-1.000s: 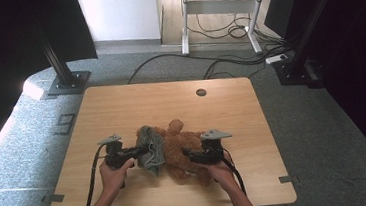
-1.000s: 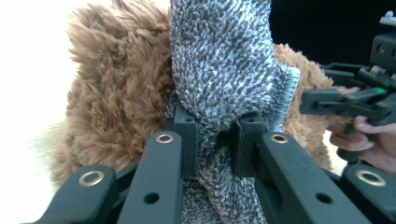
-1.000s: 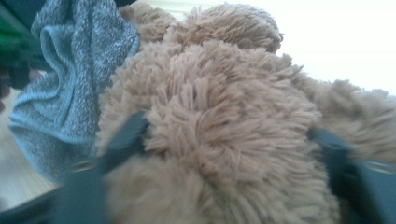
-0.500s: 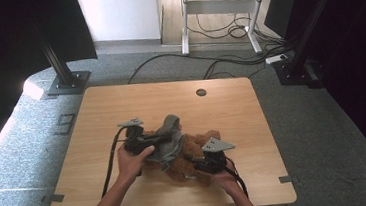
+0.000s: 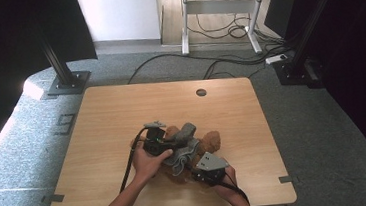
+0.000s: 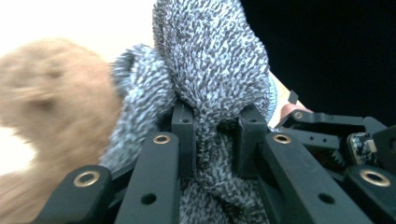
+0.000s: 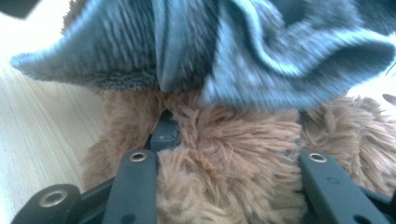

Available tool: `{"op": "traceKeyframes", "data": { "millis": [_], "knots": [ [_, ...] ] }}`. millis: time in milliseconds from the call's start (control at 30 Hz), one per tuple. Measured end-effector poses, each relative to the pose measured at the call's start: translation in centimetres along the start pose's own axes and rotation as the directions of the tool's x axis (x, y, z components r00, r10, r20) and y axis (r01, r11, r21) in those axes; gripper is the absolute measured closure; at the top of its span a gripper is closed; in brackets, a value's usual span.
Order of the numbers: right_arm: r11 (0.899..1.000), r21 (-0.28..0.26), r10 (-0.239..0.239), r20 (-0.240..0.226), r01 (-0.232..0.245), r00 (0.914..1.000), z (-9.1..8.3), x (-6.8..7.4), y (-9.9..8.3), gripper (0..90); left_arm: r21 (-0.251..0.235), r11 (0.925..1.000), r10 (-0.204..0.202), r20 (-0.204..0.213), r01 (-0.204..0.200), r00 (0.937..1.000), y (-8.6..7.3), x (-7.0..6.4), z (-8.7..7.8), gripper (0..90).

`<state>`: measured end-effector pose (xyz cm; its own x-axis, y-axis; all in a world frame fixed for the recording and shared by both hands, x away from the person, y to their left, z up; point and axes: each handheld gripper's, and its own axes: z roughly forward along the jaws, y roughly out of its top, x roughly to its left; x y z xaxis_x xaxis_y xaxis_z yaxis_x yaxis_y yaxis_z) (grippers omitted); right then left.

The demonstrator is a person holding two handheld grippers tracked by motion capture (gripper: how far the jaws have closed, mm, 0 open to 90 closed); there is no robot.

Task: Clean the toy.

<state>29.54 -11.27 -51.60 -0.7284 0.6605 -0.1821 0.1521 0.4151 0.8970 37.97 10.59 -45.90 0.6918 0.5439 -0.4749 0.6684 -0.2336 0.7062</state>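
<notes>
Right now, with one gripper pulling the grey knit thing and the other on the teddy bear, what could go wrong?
The left gripper pinches only a narrow fold of the grey knit garment; it may slip out or stretch if pulled hard.

The right gripper is buried in the brown plush bear, so it may hold mostly fur and lose the bear.

The bear lies near the front edge of the table; a jerk could drag it off.
</notes>
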Motion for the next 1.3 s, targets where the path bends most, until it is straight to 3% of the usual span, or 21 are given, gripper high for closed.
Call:
{"op": "traceKeyframes", "data": {
  "millis": [100,200,300,467,667,767,900,967,1000,1033,1067,1100,1133,1233,1300],
  "knots": [
    [1.0,-0.012,0.028,-0.006,-0.028,0.9996,0.0,-0.2,-0.1,57.6,-0.022,0.9993,-0.032,-0.031,0.031,0.999,-1.0,1.8,-2.0,74.7],
    [0.999,-0.019,0.048,-0.016,-0.049,0.9987,0.0,-0.4,-0.2,57.7,-0.041,0.9979,-0.052,-0.037,0.051,0.9979,-1.5,2.6,-3.0,75.0],
    [0.997,-0.027,0.07,-0.029,-0.071,0.9971,0.0,-0.5,-0.3,57.7,-0.073,0.9929,-0.095,-0.011,0.094,0.9954,-2.5,4.1,-4.6,75.3],
    [0.996,-0.03,0.077,-0.037,-0.078,0.9963,-0.1,-0.5,-0.3,57.7,-0.092,0.9893,-0.112,0.018,0.113,0.9935,-3.1,4.8,-5.7,75.5],
    [0.995,-0.033,0.09,-0.044,-0.092,0.9949,-0.1,-0.6,-0.3,57.7,-0.133,0.983,-0.126,0.009,0.126,0.992,-3.6,5.5,-7.5,75.4],
    [0.995,-0.033,0.092,-0.043,-0.094,0.9948,-0.1,-0.6,-0.3,57.6,-0.171,0.9746,-0.15,-0.016,0.145,0.9886,-4.2,6.4,-9.2,75.3],
    [0.994,-0.034,0.098,-0.043,-0.099,0.9943,-0.1,-0.7,-0.3,57.7,-0.19,0.9703,-0.164,-0.063,0.15,0.9845,-4.7,7.4,-10.6,75.1],
    [0.994,-0.037,0.102,-0.046,-0.104,0.9937,-0.1,-0.7,-0.3,57.7,-0.194,0.9652,-0.197,-0.097,0.175,0.9756,-5.5,8.6,-11.4,75.0],
    [0.994,-0.037,0.102,-0.046,-0.104,0.9937,-0.1,-0.7,-0.3,57.7,-0.194,0.9652,-0.197,-0.097,0.175,0.9756,-5.5,8.6,-11.4,74.9],
    [0.994,-0.036,0.104,-0.047,-0.105,0.9935,-0.1,-0.8,-0.4,57.7,-0.191,0.9637,-0.213,-0.126,0.186,0.9689,-6.0,9.2,-11.8,74.9],
    [0.994,-0.036,0.104,-0.047,-0.105,0.9935,-0.1,-0.8,-0.4,57.7,-0.191,0.9637,-0.213,-0.126,0.186,0.9689,-6.0,9.2,-11.8,74.9],
    [0.993,-0.039,0.107,-0.048,-0.109,0.9931,-0.1,-0.8,-0.4,57.7,-0.187,0.9586,-0.242,-0.138,0.215,0.9603,-6.6,10.0,-12.0,74.9],
    [0.993,-0.039,0.107,-0.049,-0.109,0.993,-0.1,-0.8,-0.4,57.7,-0.189,0.9563,-0.25,-0.135,0.223,0.9588,-6.8,10.1,-12.1,74.8],
    [0.993,-0.041,0.107,-0.048,-0.109,0.9931,-0.1,-0.8,-0.4,57.7,-0.214,0.9508,-0.251,-0.112,0.224,0.9614,-6.7,9.7,-12.4,74.6],
    [0.992,-0.044,0.112,-0.052,-0.114,0.9924,-0.1,-0.8,-0.5,57.7,-0.22,0.952,-0.241,-0.11,0.213,0.9644,-6.3,9.3,-12.5,74.6]
  ]
}}
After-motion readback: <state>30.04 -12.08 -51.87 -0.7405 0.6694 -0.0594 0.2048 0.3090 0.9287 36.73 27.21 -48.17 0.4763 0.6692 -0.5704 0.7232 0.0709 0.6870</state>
